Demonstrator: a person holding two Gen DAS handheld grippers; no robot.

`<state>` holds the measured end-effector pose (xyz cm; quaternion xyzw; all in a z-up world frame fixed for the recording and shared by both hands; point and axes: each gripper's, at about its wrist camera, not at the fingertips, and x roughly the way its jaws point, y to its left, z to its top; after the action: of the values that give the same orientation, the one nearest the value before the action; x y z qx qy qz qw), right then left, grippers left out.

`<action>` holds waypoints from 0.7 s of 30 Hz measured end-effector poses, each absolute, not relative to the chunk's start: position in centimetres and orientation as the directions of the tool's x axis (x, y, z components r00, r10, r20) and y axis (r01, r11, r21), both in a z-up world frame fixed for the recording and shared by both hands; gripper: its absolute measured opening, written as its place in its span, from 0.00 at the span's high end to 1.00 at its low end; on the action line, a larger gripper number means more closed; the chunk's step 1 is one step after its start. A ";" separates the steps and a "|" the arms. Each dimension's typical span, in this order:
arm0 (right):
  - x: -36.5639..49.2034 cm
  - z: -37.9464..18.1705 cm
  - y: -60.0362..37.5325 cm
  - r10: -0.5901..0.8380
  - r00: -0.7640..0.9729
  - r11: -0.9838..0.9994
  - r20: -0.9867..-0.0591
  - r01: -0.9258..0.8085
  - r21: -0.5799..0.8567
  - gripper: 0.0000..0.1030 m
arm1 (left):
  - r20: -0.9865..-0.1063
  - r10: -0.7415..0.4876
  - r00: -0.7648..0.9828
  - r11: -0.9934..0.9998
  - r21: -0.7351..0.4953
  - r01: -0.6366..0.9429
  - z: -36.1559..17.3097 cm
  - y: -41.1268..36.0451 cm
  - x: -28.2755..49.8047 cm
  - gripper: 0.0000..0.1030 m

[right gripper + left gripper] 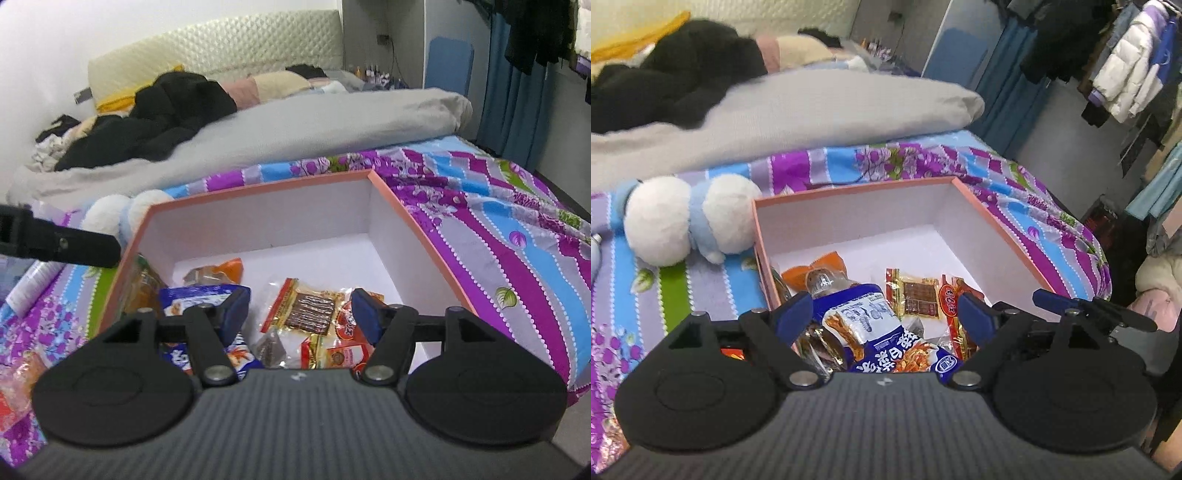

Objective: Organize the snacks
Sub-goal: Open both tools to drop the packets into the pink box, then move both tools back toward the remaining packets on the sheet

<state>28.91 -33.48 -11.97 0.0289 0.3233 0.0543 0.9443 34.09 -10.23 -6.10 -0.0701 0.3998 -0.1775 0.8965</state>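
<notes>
A pink-rimmed white box (pixel 993 229) (pixel 258 188) sits on the flowered bedspread and holds several snack packets. My left gripper (pixel 884 314) is open over the box's near left part; a blue and white noodle-snack bag (pixel 871 325) lies between its fingers, not pinched. An orange packet (pixel 820 271) and a brown jerky packet (pixel 919 297) lie behind. My right gripper (pixel 301 314) is open and empty above the jerky packet (pixel 310 310) and red packets (pixel 343 354). The blue bag (pixel 207 295) shows at its left.
A white and blue plush toy (pixel 687 218) lies left of the box. A grey duvet (pixel 812 107) and black clothes (pixel 676 74) lie behind. More packets (pixel 18 384) and a white tube (pixel 33 284) lie on the bedspread at left. Clothes hang at right (pixel 1126 66).
</notes>
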 end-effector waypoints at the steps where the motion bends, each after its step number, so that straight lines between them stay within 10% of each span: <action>1: 28.5 -11.7 -33.4 0.124 0.791 0.992 -0.599 -0.086 0.092 0.38 | -0.683 -0.376 0.627 0.927 -0.269 0.263 -5.9 -10.0 33.4 0.14; 21: 17.1 -9.8 -29.0 0.217 0.860 0.976 -0.463 -0.185 0.116 0.38 | -0.541 -0.319 0.778 0.948 -0.194 0.253 -2.9 -5.3 20.1 0.14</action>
<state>17.05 -29.02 -9.84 0.0336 0.2436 0.1043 0.9637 20.09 -5.25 -2.85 -0.0551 0.2964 -0.1520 0.9413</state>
